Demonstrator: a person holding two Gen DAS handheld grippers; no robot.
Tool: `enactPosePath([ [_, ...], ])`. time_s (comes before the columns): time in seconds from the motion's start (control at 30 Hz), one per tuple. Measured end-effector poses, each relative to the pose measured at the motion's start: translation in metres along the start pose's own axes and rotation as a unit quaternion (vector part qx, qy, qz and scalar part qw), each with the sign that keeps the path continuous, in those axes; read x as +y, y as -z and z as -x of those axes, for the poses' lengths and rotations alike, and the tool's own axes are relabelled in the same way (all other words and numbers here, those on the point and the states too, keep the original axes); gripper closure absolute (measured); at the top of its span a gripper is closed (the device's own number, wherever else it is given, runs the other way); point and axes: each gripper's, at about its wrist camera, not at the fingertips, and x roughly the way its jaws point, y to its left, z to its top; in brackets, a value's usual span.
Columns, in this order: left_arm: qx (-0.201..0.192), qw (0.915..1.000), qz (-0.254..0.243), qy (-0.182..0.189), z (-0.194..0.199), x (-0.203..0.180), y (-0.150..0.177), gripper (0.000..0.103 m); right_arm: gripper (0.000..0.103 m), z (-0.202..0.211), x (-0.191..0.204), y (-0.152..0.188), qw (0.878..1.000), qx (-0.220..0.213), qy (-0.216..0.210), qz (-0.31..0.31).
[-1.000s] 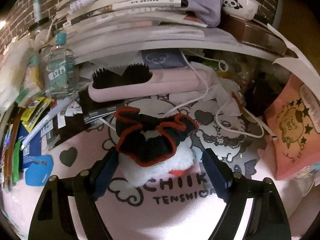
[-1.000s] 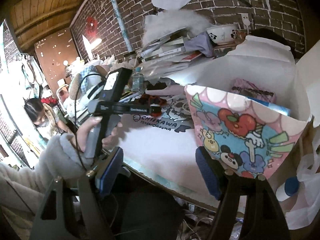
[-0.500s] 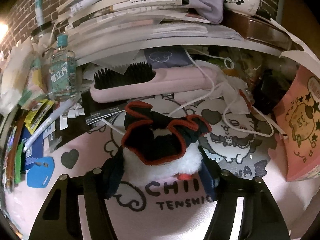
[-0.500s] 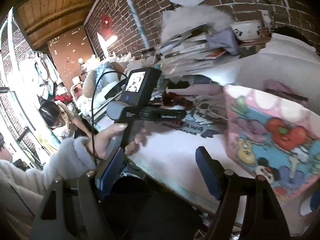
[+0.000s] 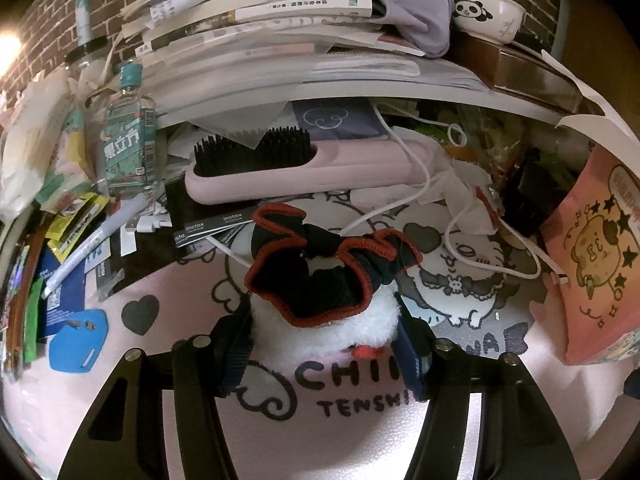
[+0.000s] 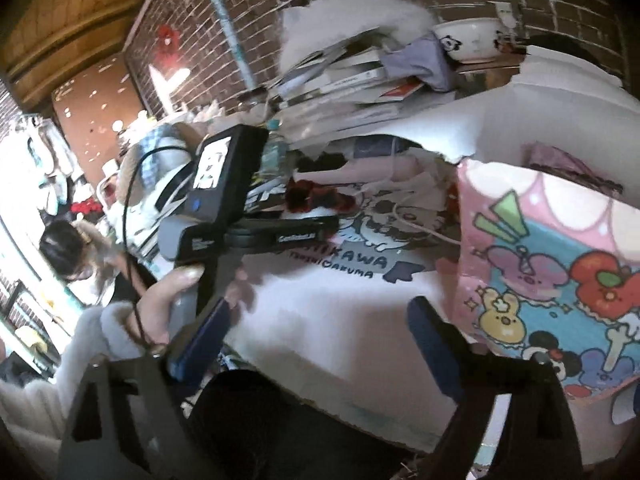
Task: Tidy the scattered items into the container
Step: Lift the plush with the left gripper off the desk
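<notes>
A white fluffy scrunchie [image 5: 324, 330] with a black, red-edged scrunchie [image 5: 320, 280] lying on top rests on the pink cartoon mat [image 5: 168, 360]. My left gripper [image 5: 322, 338] is shut on the white one, both blue pads pressed into its fluff. The right wrist view shows a hand [image 6: 168, 304] holding that left gripper over the mat, the dark scrunchie [image 6: 316, 196] just beyond it. At the table's front edge my right gripper [image 6: 316, 332] has its jaws opening with nothing between them. The pink cartoon bag [image 6: 560, 280] stands just to its right, also seen as the pink bag [image 5: 592, 252].
Behind the scrunchies lie a pink hairbrush [image 5: 304, 168], a white cable [image 5: 440, 216], a bottle [image 5: 128, 140], a pen [image 5: 92, 248] and a blue tag [image 5: 78, 344]. Stacked books [image 5: 280, 40] and a panda bowl [image 5: 484, 12] fill the shelf. Another person [image 6: 68, 248] sits far left.
My left jaws closed from wide apart onto the white fluffy scrunchie. My right gripper swung left, so the pink bag slid to the right of its view, and its jaws widened.
</notes>
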Motion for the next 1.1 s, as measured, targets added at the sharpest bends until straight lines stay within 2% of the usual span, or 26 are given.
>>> enactPosePath([
  [0.47,-0.020,0.9997,-0.010,0.011,0.020,-0.003,-0.004,0.047,0.013,-0.009,0.000,-0.002,1.000,0.000,0.015,-0.008],
  [0.7,-0.030,0.9989,-0.023,0.029,0.048,-0.007,-0.003,0.047,0.013,-0.010,-0.003,-0.003,1.000,0.002,0.019,-0.011],
  [0.9,-0.050,0.9968,-0.047,0.041,0.078,-0.016,-0.011,0.047,0.013,-0.010,-0.002,-0.002,1.000,0.004,0.019,-0.010],
  [1.1,-0.068,0.9905,-0.096,0.071,0.109,-0.034,-0.018,0.047,0.013,-0.008,-0.002,-0.002,1.000,0.005,0.021,-0.009],
])
